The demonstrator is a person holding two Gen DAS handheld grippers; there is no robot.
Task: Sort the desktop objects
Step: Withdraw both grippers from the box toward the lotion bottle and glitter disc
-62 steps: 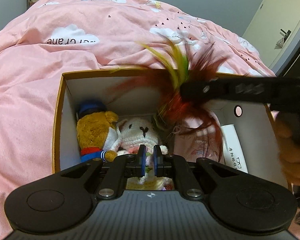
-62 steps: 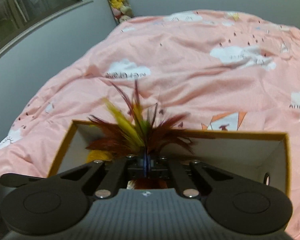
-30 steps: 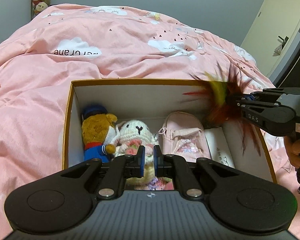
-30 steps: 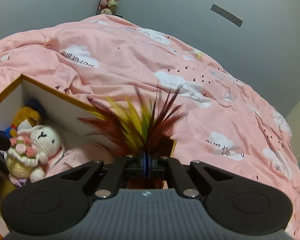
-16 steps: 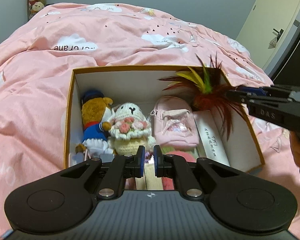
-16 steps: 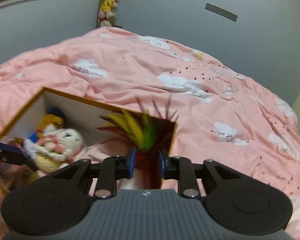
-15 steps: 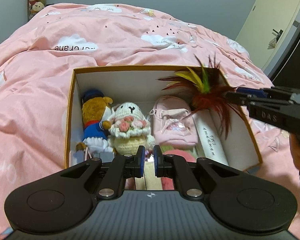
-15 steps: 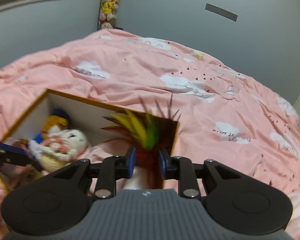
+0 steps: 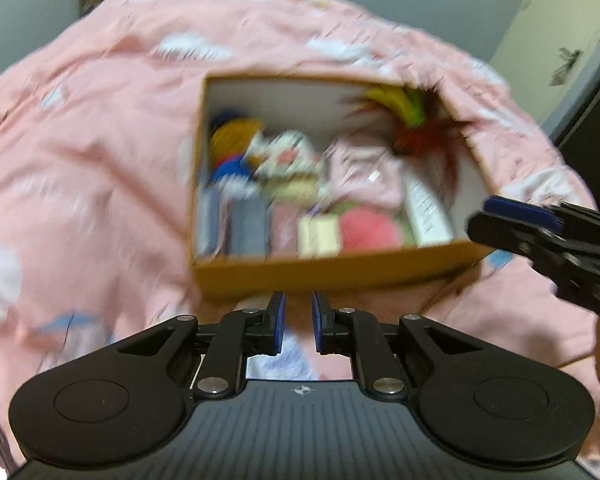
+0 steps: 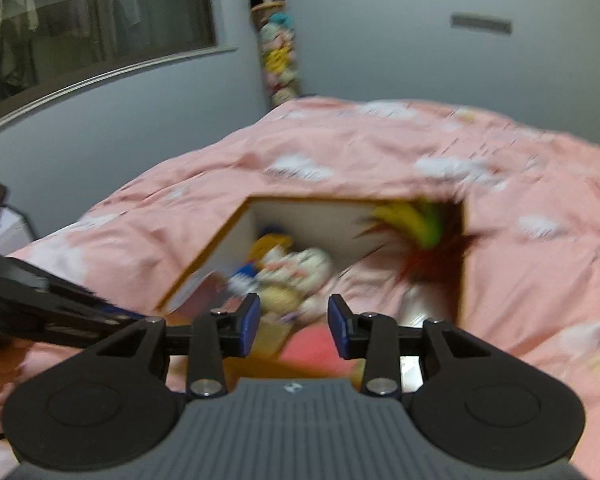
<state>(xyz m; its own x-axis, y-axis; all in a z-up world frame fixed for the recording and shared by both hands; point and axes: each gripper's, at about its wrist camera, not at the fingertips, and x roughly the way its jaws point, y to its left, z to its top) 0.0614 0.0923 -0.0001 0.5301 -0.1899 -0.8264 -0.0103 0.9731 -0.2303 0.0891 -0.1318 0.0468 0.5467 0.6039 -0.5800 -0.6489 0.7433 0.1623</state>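
A cardboard box (image 9: 332, 268) sits on the pink bed and also shows in the right wrist view (image 10: 236, 224). A red, yellow and green feather toy (image 9: 412, 124) rests in its far right corner, seen too in the right wrist view (image 10: 424, 240). The box also holds a brown plush bear (image 9: 232, 140), a white knitted bunny (image 9: 288, 156), a pink pouch (image 9: 368, 168) and a white tube (image 9: 426, 212). My left gripper (image 9: 298, 322) is in front of the box, its jaws a small gap apart and empty. My right gripper (image 10: 293, 326) is open and empty, back from the box. Both views are blurred.
The pink cloud-print duvet (image 9: 100, 128) surrounds the box. A grey wall, a window (image 10: 92, 20) and a hanging column of plush toys (image 10: 276, 52) lie behind the bed. A door (image 9: 572, 32) is at the far right.
My right gripper opened and let go of the feather toy, which now rests in the box's far right corner. Both grippers pulled back from the box.
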